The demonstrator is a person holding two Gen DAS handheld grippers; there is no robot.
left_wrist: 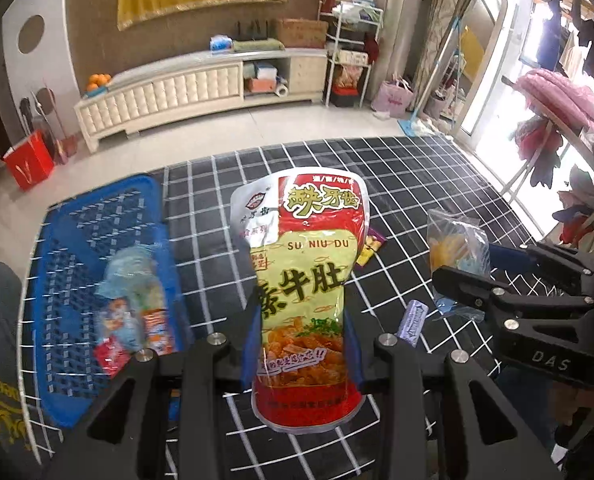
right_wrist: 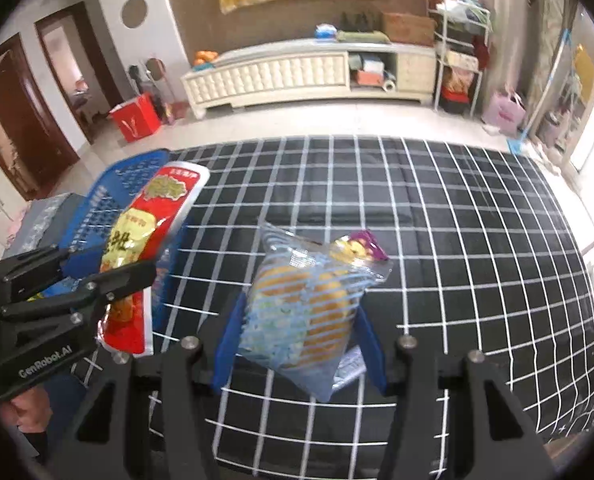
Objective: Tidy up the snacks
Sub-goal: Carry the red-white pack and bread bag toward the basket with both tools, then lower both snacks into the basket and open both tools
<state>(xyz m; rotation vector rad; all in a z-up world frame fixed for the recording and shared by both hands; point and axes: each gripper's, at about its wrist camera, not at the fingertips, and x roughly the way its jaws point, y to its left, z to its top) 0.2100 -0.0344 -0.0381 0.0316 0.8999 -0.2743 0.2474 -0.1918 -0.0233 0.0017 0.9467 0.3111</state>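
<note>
Evidently both tools are gripping snacks for binning: left tool (left_wrist: 303,344) clamping the red pouch (left_wrist: 305,280), right tool (right_wrist: 297,340) pinching the clear bread packet (right_wrist: 305,308), basket (left_wrist: 69,240) waiting left.

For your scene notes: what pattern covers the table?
Black tablecloth with white grid lines; clearest in the right wrist view.

A home living room: long cream TV cabinet (right_wrist: 309,76), cluttered shelf rack (right_wrist: 461,44), hanging laundry (left_wrist: 577,40).
</note>
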